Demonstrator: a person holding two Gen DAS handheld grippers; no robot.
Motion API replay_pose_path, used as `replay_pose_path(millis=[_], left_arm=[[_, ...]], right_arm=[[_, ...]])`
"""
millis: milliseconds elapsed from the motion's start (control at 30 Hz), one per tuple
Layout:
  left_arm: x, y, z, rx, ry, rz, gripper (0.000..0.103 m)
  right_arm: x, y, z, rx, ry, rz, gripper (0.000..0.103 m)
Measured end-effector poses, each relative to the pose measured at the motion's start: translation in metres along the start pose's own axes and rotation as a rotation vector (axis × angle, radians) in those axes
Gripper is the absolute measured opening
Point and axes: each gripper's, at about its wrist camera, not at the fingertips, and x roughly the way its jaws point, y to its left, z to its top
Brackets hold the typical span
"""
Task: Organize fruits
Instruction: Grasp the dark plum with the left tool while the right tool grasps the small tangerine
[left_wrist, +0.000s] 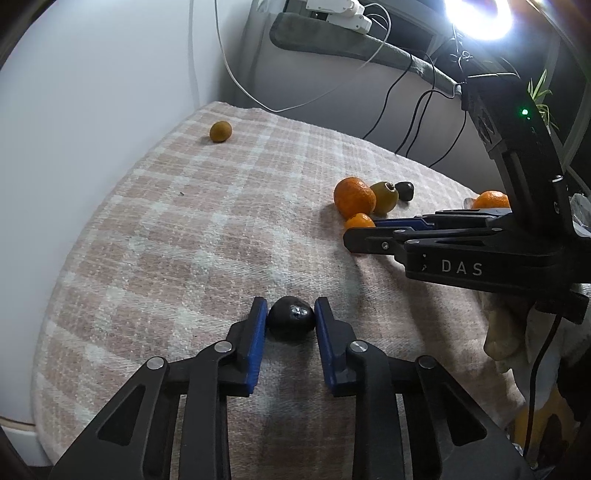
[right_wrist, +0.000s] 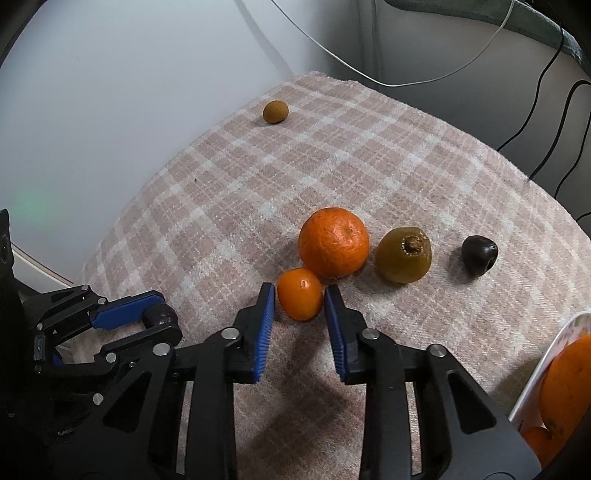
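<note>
My left gripper (left_wrist: 290, 314) is shut on a dark, almost black fruit (left_wrist: 291, 319) that rests on the checked cloth (left_wrist: 184, 221); it also shows in the right wrist view (right_wrist: 159, 318). My right gripper (right_wrist: 300, 295) is open, its blue pads on either side of a small orange fruit (right_wrist: 300, 293), apart from it. Right behind lie a big orange (right_wrist: 333, 247), a green-brown fruit (right_wrist: 404, 254) and another dark fruit (right_wrist: 479, 254). A small brown fruit (right_wrist: 275, 112) lies alone at the far left.
A white plate (right_wrist: 546, 373) holding oranges (right_wrist: 569, 384) sits at the right edge. A white wall (left_wrist: 92, 110) borders the cloth on the left. Cables (left_wrist: 417, 110) and a bright lamp (left_wrist: 478, 16) are behind the far edge.
</note>
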Motion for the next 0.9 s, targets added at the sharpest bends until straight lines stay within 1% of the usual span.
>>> replay_pose_path(millis=[433,733,900], left_arm=[[-0.007,-0.004,0.001,0.0,-0.012,0.003,0.024],[-0.016,-0.018,0.004,0.01,-0.033,-0.02,0.023],[-0.017,-0.029,0.007,0.024,-0.041,-0.044,0.023]], right_arm=[[-0.011,0.001,-0.005,-0.003,-0.015,0.01,0.024],[-0.039,-0.002,-0.012,0.001,-0.057,0.009,0.024],[-0.059,-0.011,-0.025,0.019,-0.084,0.007,0.024]])
